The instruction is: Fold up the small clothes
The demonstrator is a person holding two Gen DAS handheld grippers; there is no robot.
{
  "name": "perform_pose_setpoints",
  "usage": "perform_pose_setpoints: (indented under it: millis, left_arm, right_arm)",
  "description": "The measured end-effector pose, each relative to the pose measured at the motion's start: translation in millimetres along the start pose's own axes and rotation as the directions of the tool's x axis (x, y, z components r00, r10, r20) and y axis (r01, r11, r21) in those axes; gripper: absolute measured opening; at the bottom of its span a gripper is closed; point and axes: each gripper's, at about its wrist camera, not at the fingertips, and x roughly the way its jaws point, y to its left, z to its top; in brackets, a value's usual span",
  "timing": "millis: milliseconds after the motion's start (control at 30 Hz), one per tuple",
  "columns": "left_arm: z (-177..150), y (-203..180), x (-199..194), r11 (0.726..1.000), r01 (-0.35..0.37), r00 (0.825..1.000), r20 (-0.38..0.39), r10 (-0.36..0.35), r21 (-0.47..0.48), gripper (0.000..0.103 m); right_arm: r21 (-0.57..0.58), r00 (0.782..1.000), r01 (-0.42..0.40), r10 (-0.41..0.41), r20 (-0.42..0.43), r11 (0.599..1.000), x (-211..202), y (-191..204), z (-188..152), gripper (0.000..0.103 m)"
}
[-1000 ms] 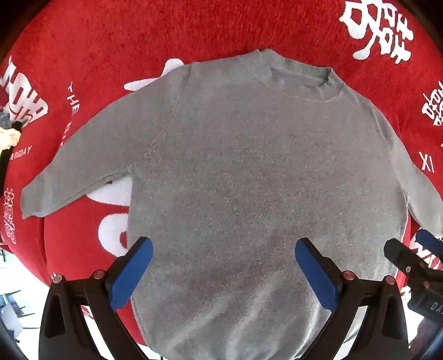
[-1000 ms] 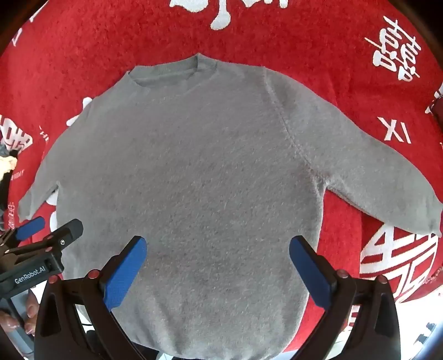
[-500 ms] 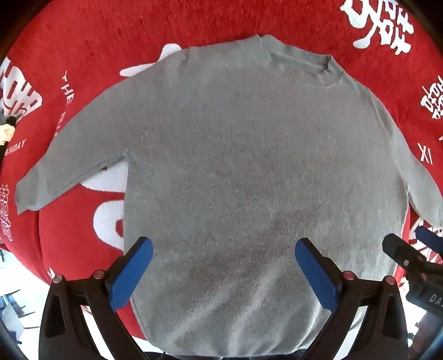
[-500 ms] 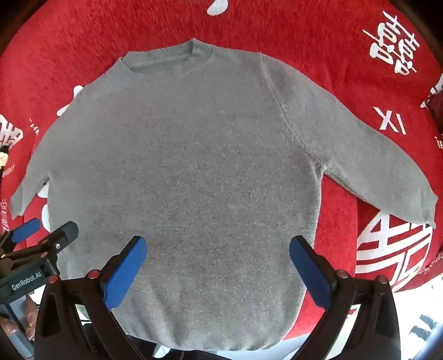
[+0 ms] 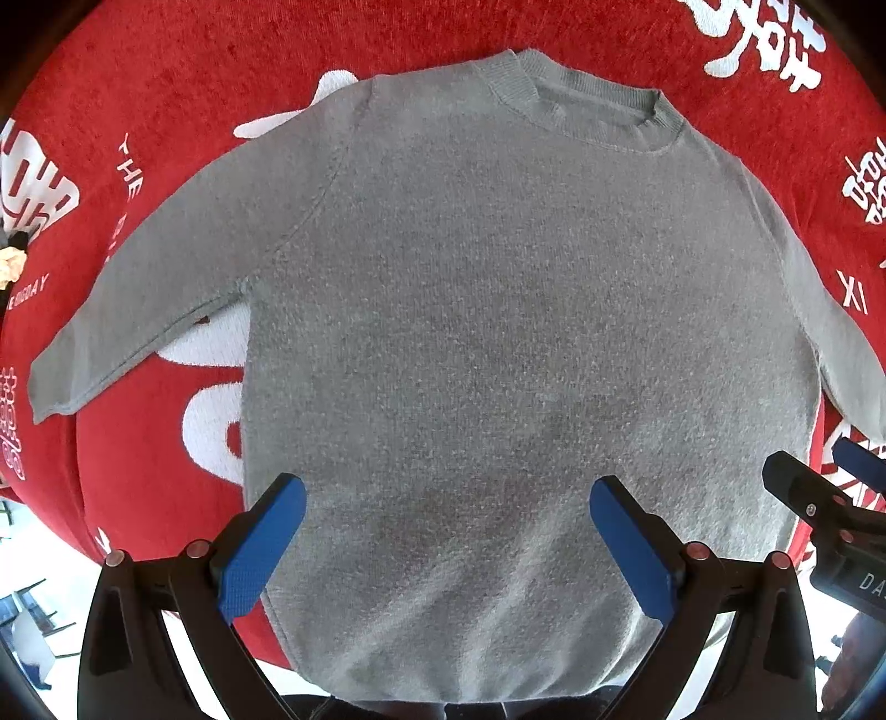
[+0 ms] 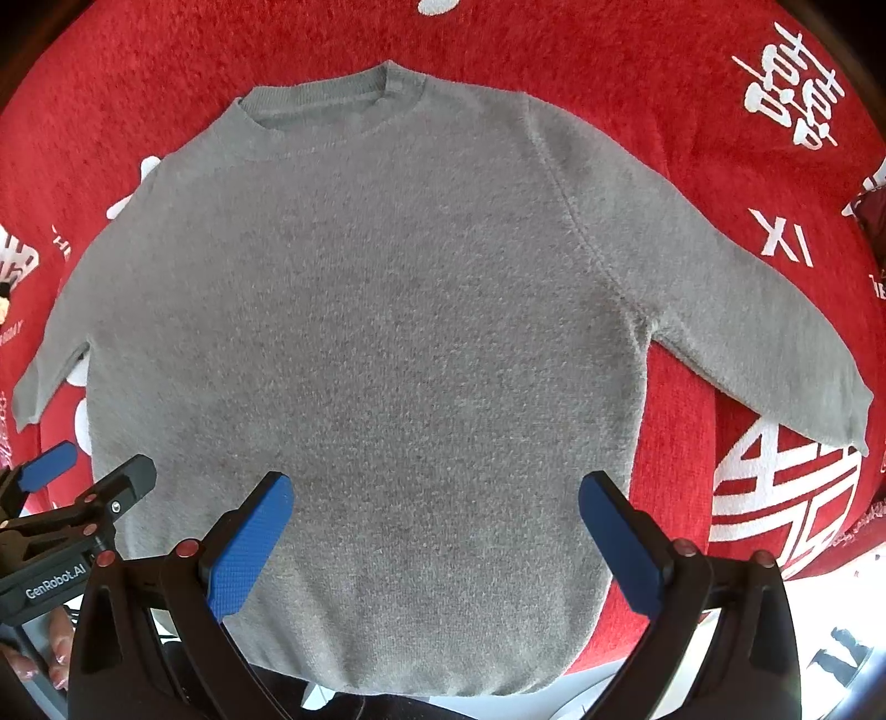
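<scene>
A grey sweater (image 5: 498, 332) is being displayed flat on a red-covered table (image 5: 166, 83), collar far, hem near. The left gripper (image 5: 446, 545) and right gripper (image 6: 434, 540) are being held spread, empty, above the hem.

A red plush cloth (image 5: 166, 83) covers the tabletop, its pile printed with white markings. Large white characters (image 5: 769, 39) sit toward the far right corner, and a second character (image 6: 792, 94) lies near the right edge, with the letters "XI" (image 6: 783, 243) just nearer than it. A broad white emblem (image 6: 775, 487) fills the near right corner. Along the left edge run small white words (image 5: 130, 166) (only partly readable) beside a bold white logo (image 5: 39, 194). The cloth hangs over the near edge, and a pale floor (image 5: 33, 609) shows beyond it.
</scene>
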Motion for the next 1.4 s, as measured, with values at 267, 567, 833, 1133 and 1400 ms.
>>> perform_pose_setpoints:
  millis: [267,567,833,1133,1400]
  left_arm:
    - [2.7,-2.4,-2.3,1.000,0.003,1.000,-0.007,-0.003,-0.006,0.103]
    - [0.8,-5.9,-4.0,1.000,0.006,1.000,-0.003,-0.006,-0.010,0.103]
    - [-3.7,-7.5,-7.1,1.000,0.012,1.000,0.002,-0.012,-0.009,0.103]
    - [-6.6,-2.9,-10.2,1.000,0.014,1.000,0.008,-0.014,-0.006,0.103]
    - [-10.0,3.4,-12.0,1.000,0.018,1.000,0.017,-0.018,-0.012,0.103]
  right_arm:
    - [-0.002,1.000,0.006,-0.006,0.000,1.000,0.3,1.7,-0.9,0.103]
    - [-0.004,1.000,0.005,-0.005,0.004,1.000,-0.4,0.4,-1.6,0.103]
    - [0.002,1.000,0.008,-0.008,0.001,1.000,-0.8,0.9,-4.5,0.103]
    - [0.003,1.000,0.007,-0.007,0.002,1.000,-0.7,1.4,-8.7,0.103]
    - [-0.006,1.000,0.009,-0.009,-0.002,1.000,-0.6,5.4,-8.4,0.103]
